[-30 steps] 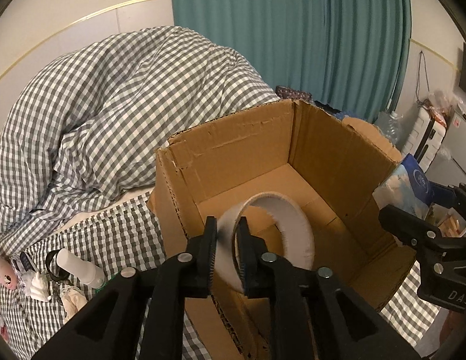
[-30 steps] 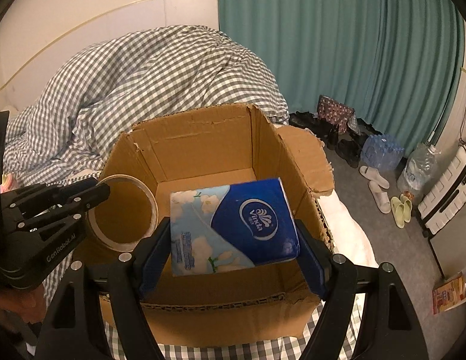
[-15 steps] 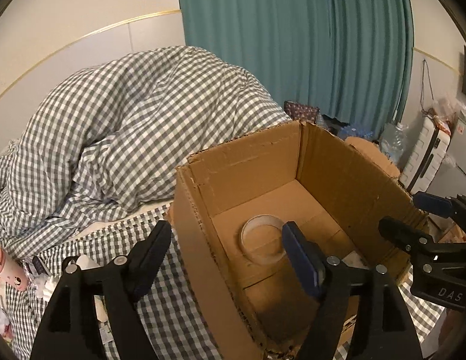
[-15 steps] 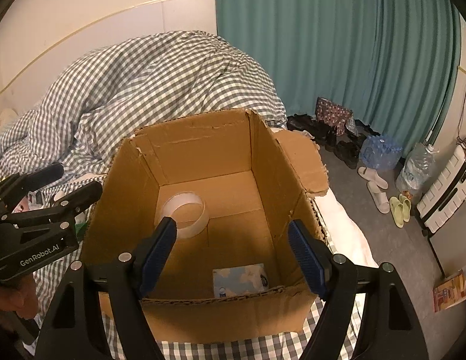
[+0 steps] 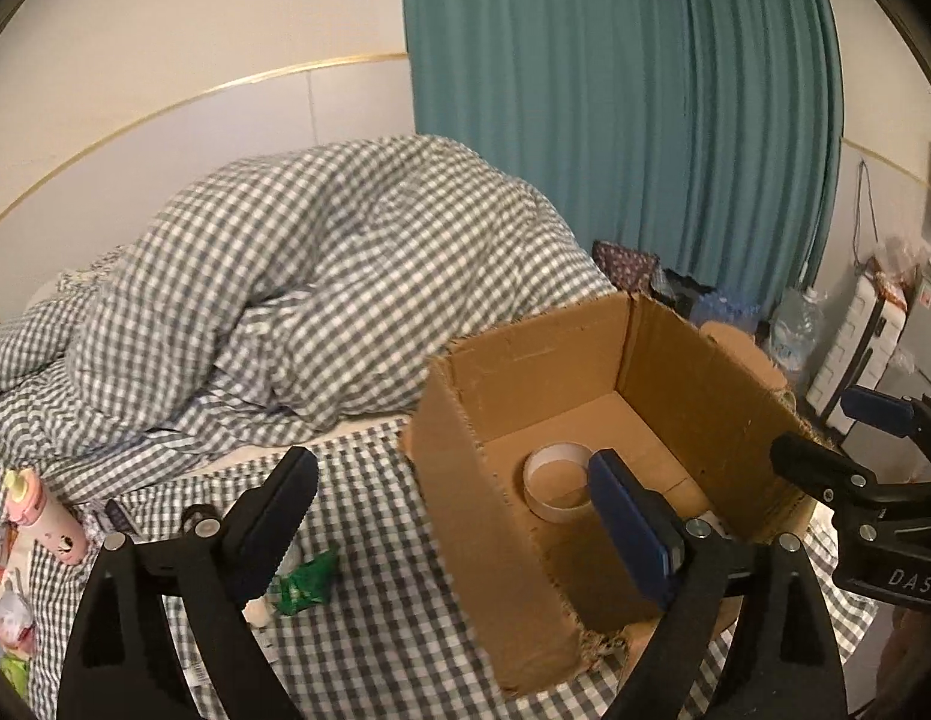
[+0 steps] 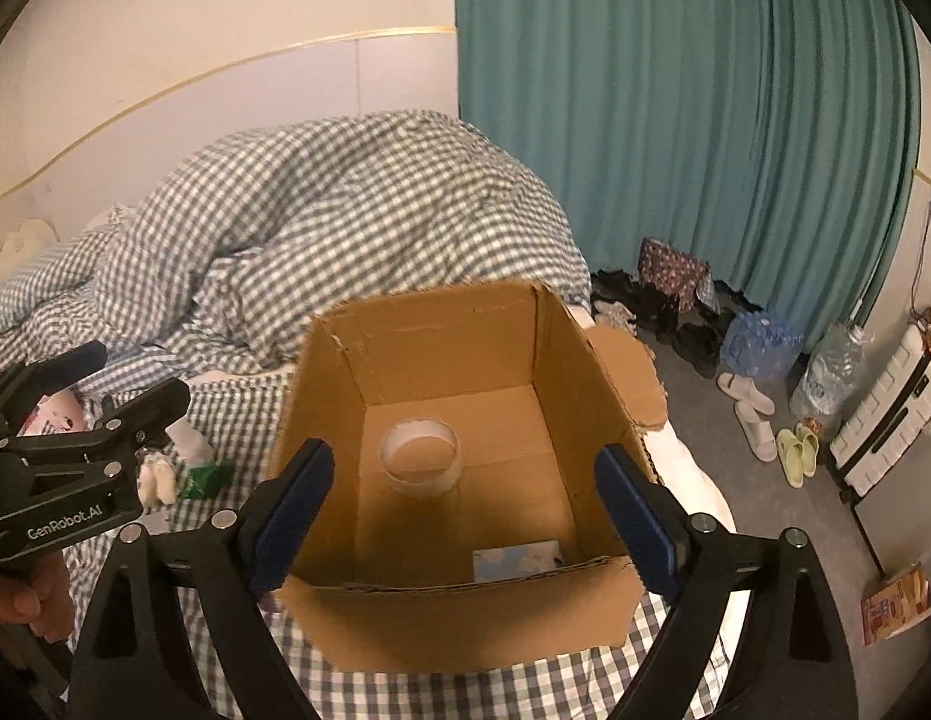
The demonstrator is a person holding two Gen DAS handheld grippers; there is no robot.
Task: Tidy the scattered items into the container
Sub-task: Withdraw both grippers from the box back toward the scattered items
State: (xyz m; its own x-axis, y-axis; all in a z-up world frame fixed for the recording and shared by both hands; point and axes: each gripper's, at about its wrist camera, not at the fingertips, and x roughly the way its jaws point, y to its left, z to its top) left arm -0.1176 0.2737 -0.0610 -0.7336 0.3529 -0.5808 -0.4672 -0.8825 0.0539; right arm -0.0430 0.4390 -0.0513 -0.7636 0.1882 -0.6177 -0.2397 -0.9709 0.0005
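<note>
An open cardboard box (image 5: 465,510) (image 6: 465,348) stands on the checked bed. A white tape roll (image 5: 555,451) (image 6: 420,485) lies on the box floor, and a blue tissue pack (image 6: 516,558) lies by the near wall. My left gripper (image 5: 450,492) hovers over the box's left wall, jaws opening, nothing between them. My right gripper (image 6: 465,468) hangs above the box's near side, jaws also opening and empty. Left of the box, a green packet (image 5: 303,582) (image 6: 204,477) and a pink bottle (image 5: 45,516) lie on the sheet.
A heaped checked quilt (image 5: 285,300) fills the bed behind the box. More small items (image 5: 9,612) lie at the far left. A teal curtain (image 6: 705,120) hangs beyond; shoes, slippers (image 6: 795,450) and water bottles (image 6: 825,372) cover the floor to the right.
The left gripper let go of the tape roll and the right let go of the tissue pack; both now lie in the box. Both grippers opened, rose and drew back.
</note>
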